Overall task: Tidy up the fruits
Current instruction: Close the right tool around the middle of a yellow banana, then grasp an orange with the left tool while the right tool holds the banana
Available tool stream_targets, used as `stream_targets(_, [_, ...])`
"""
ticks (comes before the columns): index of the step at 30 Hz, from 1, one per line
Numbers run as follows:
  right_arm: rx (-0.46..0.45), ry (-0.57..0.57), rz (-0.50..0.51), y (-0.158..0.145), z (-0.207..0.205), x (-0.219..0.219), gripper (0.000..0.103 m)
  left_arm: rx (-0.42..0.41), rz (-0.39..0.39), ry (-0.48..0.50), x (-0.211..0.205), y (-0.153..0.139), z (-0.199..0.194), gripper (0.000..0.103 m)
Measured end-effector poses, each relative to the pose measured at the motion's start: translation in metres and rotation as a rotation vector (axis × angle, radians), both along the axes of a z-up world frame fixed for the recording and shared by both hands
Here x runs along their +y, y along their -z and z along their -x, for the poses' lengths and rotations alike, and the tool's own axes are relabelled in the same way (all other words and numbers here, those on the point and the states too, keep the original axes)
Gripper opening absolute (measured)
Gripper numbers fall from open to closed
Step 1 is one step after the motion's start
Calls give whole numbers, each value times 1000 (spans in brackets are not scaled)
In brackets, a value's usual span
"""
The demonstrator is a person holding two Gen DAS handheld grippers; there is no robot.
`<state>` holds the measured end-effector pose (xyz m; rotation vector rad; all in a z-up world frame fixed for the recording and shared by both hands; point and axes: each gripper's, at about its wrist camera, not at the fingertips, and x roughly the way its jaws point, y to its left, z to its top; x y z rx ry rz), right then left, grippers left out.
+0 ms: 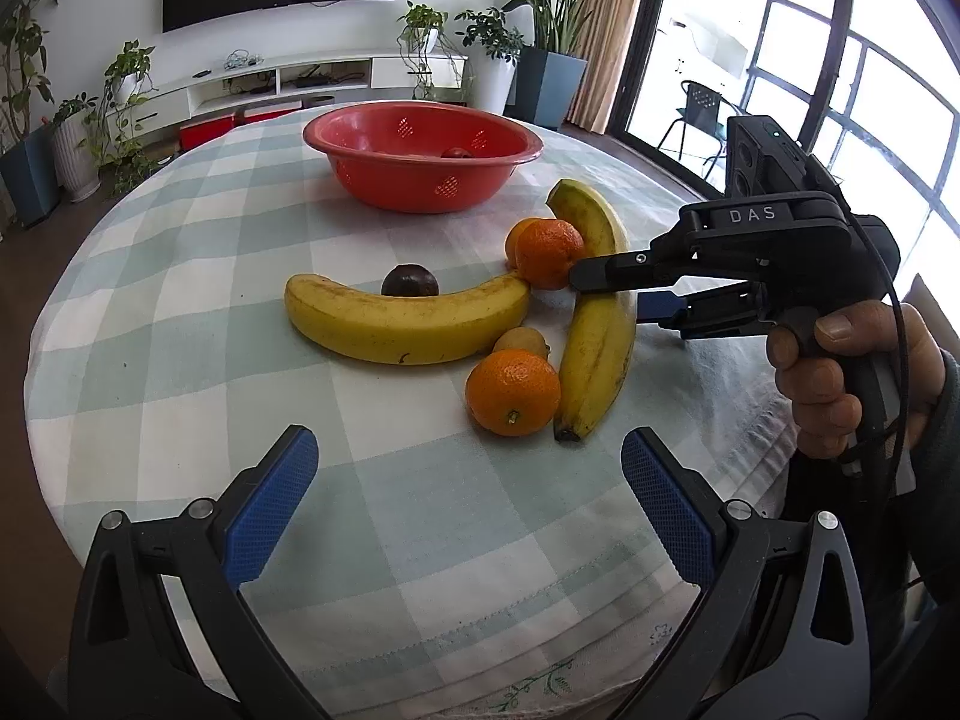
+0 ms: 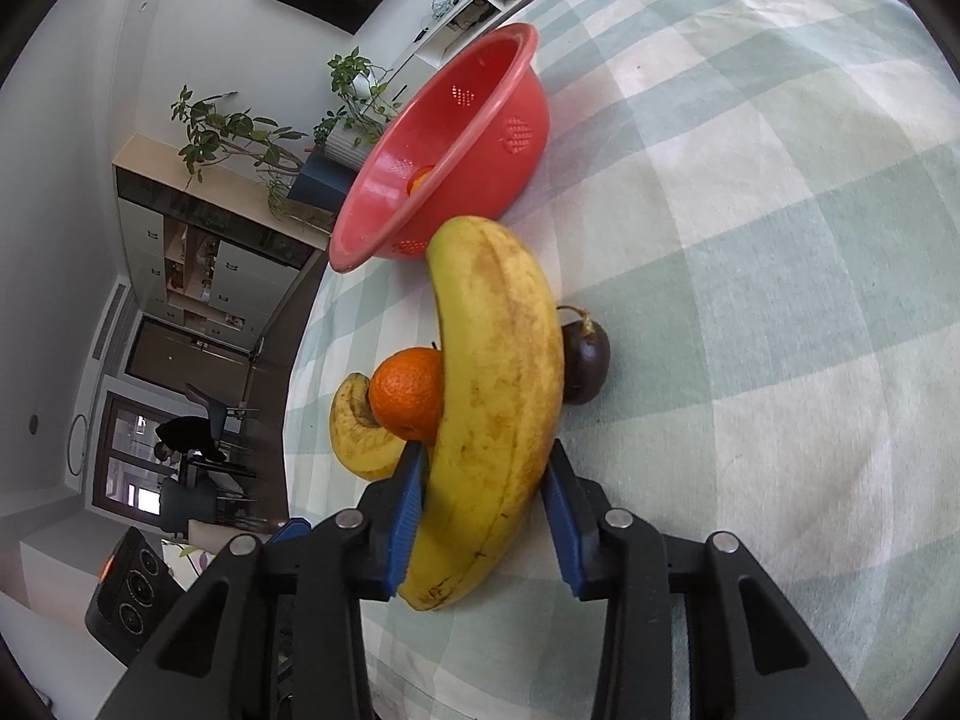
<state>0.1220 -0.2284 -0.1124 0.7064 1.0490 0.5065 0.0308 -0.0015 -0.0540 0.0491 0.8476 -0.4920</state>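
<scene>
Fruit is being observed scattered on a round table covered by a checked cloth. A red bowl is standing at the far side, with some fruit inside, partly hidden by its wall.

Two bananas are lying near the middle. The left banana is lying crosswise; a dark round fruit is resting just behind it. The right banana is lying lengthwise, its stem end toward the near edge. Three oranges are being noted: a near orange touching the right banana's lower part, a far orange against its upper part, and a third mostly hidden behind that one. A small yellow-green fruit is wedged between the left banana and the near orange.

The right gripper, held by a hand, is being closed around the right banana. In the right wrist view the blue pads are flanking the banana; the left pad is pressing on it, while contact at the other pad cannot be confirmed. The far orange is sitting just beside the finger and is crowding the grip.

The left gripper is being held above the near table edge, jaws wide apart, nothing between them.
</scene>
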Motion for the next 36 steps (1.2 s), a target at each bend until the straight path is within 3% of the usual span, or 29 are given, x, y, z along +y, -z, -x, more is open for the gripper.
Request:
stream_targets(11, [-16, -9, -4, 1, 0, -1, 39, 5, -5, -1, 0, 2, 1, 103])
stream_targets(36, [-72, 52, 14, -17, 42, -26, 37, 21, -42, 16, -5, 9, -11, 103])
